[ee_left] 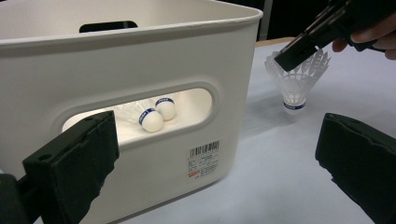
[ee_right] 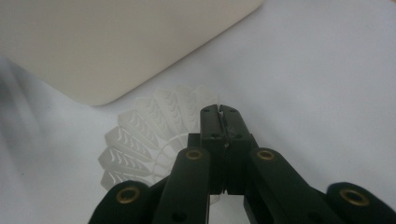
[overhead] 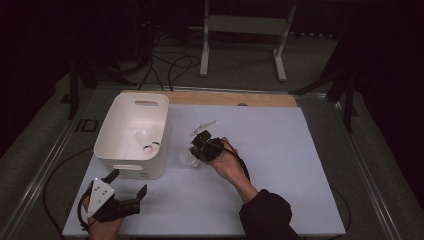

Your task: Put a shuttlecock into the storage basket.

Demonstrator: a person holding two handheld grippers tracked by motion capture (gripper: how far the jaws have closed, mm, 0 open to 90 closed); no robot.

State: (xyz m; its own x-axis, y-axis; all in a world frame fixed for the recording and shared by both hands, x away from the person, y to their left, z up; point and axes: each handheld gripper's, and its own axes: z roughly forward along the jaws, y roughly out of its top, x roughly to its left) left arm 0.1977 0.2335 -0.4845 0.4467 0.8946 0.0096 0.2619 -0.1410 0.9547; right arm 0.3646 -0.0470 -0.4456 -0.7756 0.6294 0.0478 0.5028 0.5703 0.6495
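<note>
Gripping now: right gripper (ee_right: 219, 112) has its jaws pressed together on the rim of the feather skirt of a white shuttlecock (ee_left: 295, 81), pinching one thin edge.
Shuttlecock's place: directly under the right gripper's tips, standing cork-down on the white table sheet (overhead: 280, 150), just beside the near corner of the bin (overhead: 132, 132).
Step in hand, as I judge it: lifting the shuttlecock and carrying it over the bin wall to drop it inside.
Doing it well: raise straight up first so the cork clears the rim; keep the pinch steady, since such a slight hold on the skirt may slip or bend the feathers; release only once above the bin's open top.
Left gripper (overhead: 127, 187): jaws wide apart, holding nothing, resting low in front of the bin's near wall, well away from the right gripper.
Farther out: two shuttlecocks in the bin (ee_left: 156, 114) show through its handle slot.
In the way: the bin's tall wall, close beside the grip.
</note>
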